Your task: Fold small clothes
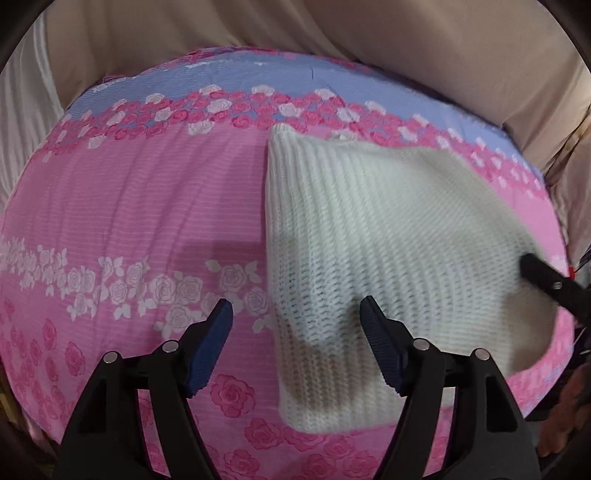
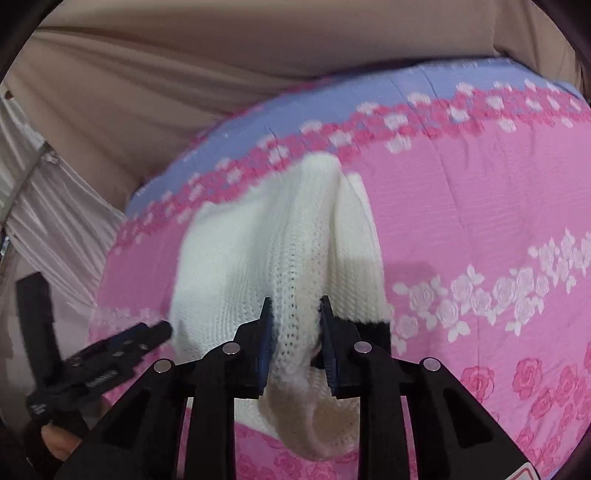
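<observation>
A white knitted garment (image 1: 373, 229) lies on the pink floral bedsheet (image 1: 147, 206). My left gripper (image 1: 295, 314) is open and empty above the garment's near left edge, one finger over the sheet and one over the knit. My right gripper (image 2: 295, 314) is shut on a raised fold of the white garment (image 2: 288, 251) and lifts it off the sheet. The right gripper also shows in the left wrist view (image 1: 550, 284) at the garment's right edge. The left gripper shows in the right wrist view (image 2: 110, 354) at the lower left.
The bedsheet (image 2: 480, 206) has a blue band and rose rows along its far side. Beige cloth (image 1: 369, 33) hangs behind the bed, and pale pleated fabric (image 2: 44, 206) stands beside it.
</observation>
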Tool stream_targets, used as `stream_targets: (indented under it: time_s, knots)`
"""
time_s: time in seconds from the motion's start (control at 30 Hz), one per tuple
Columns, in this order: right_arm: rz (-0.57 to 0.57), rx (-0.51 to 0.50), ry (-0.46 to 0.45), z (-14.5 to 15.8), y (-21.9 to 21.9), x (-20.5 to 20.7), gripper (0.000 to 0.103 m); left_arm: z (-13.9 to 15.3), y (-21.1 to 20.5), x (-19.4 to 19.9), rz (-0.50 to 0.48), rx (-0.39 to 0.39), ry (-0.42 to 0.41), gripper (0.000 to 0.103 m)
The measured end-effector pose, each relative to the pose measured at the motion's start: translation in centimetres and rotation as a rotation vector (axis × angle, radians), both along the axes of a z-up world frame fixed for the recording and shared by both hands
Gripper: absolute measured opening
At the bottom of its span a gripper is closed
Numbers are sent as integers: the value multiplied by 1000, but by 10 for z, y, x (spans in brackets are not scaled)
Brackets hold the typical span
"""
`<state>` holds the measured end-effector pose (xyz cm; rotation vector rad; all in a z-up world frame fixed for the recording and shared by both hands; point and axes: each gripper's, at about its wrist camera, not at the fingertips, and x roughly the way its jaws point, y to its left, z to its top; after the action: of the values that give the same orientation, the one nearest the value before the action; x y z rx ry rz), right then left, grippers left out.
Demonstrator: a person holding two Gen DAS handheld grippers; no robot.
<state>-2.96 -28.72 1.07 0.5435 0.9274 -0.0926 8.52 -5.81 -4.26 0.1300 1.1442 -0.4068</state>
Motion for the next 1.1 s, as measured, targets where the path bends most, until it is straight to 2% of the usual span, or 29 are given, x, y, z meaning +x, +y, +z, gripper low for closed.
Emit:
stream_targets:
  time_s: [0.03, 0.13, 0.17, 0.23, 0.37, 0.43, 0.5, 0.57, 0.67, 0.8, 0.93, 1.1]
  knots:
    - [6, -8, 15, -4, -1, 0, 22, -8, -2, 1, -2, 25, 10, 71]
    - [4, 16, 200, -64, -8, 1, 23, -22, -5, 2, 3, 33, 45, 71]
    - [-17, 54, 190, -74, -12, -4, 22, -20, -5, 1, 11, 39, 37, 71]
    - [-72, 100, 148, -59, -15, -14, 24, -15, -6, 0, 8, 51, 24, 71]
    - [-71, 15, 54, -16, -3, -23, 27, -11, -6, -3, 7, 71, 14, 70]
    - [-43, -8, 92, -25, 1, -18, 28, -11, -6, -5, 16, 70, 15, 70]
    - [-8, -75, 209, -58, 6, -8, 28, -9, -5, -9, 21, 74, 16, 70]
    - [-27, -42, 232, -70, 4, -16, 27, -4, -5, -15, 16, 84, 7, 69]
    - [-72, -5, 175, -43, 5, -31, 27, 8, -1, -28, 18, 94, -36, 69]
    - [-95, -71, 126, -8, 18, -53, 33, 22, 6, -45, 35, 67, -59, 70]
    - [-149, -103, 139, -2, 29, -73, 47, 36, 11, -67, 43, 60, -114, 77]
    - [-177, -168, 189, -11, 42, -95, 54, 42, 18, -94, 59, 46, -173, 89]
